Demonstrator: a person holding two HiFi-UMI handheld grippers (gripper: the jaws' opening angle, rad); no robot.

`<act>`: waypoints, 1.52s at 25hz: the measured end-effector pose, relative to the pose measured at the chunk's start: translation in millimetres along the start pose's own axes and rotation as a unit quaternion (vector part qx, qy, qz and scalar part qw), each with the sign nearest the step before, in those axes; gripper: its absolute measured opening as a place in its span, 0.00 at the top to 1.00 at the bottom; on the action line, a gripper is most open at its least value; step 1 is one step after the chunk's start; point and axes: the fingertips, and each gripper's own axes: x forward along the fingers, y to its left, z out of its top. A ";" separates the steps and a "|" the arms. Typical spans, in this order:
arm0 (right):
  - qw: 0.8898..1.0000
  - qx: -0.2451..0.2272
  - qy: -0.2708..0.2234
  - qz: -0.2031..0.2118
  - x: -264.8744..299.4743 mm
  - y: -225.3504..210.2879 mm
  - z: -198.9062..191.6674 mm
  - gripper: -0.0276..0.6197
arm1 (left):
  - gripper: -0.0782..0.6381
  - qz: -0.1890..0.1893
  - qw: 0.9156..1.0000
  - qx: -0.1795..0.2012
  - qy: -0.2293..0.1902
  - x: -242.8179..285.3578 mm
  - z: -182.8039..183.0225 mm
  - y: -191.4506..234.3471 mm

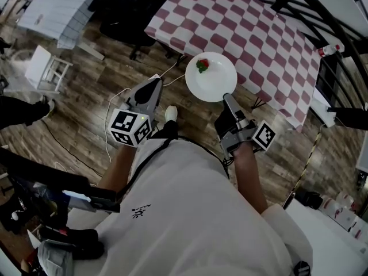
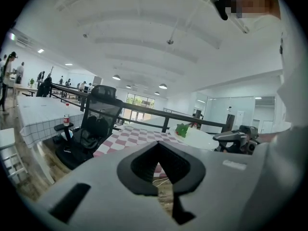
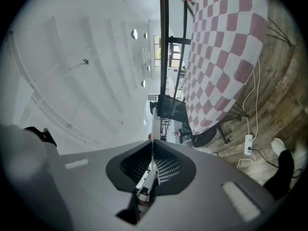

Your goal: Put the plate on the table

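A round white plate point(image 1: 210, 79) with a strawberry point(image 1: 202, 65) on it hangs over the wooden floor, just off the near edge of the red-and-white checked table point(image 1: 259, 33). My right gripper point(image 1: 228, 98) is shut on the plate's near rim. In the right gripper view the plate point(image 3: 153, 129) shows edge-on as a thin white line pinched in the right gripper point(image 3: 151, 143). My left gripper point(image 1: 155, 80) is to the plate's left, shut and empty. In the left gripper view, past the left gripper point(image 2: 159, 146), the plate point(image 2: 202, 137) and strawberry point(image 2: 182, 129) sit level.
A black office chair point(image 1: 135, 16) stands at the table's left corner. White cables and a power strip point(image 3: 249, 143) lie on the floor under the table edge. A black railing point(image 1: 310, 4) runs behind the table. A white stool point(image 1: 46, 68) is at far left.
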 end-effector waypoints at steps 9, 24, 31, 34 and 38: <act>1.000 -0.006 -0.028 -0.001 61.1 2.4 10.5 0.93 | 0.89 -0.030 1.000 0.005 0.000 38.0 28.1 55.6; 0.997 -0.012 -0.076 -0.004 131.5 2.1 29.1 0.92 | 0.89 -0.071 0.997 0.004 0.008 84.3 55.3 122.5; 0.997 -0.011 -0.081 -0.002 156.1 1.3 27.6 0.92 | 0.89 -0.078 0.997 0.001 0.013 93.2 55.4 147.3; 0.997 -0.009 -0.081 -0.004 161.2 -1.4 26.3 0.93 | 0.89 -0.075 0.997 -0.004 0.014 92.6 53.9 153.8; 0.997 -0.010 -0.080 -0.006 167.7 -2.1 25.4 0.92 | 0.89 -0.075 0.997 -0.003 0.017 92.4 53.4 157.9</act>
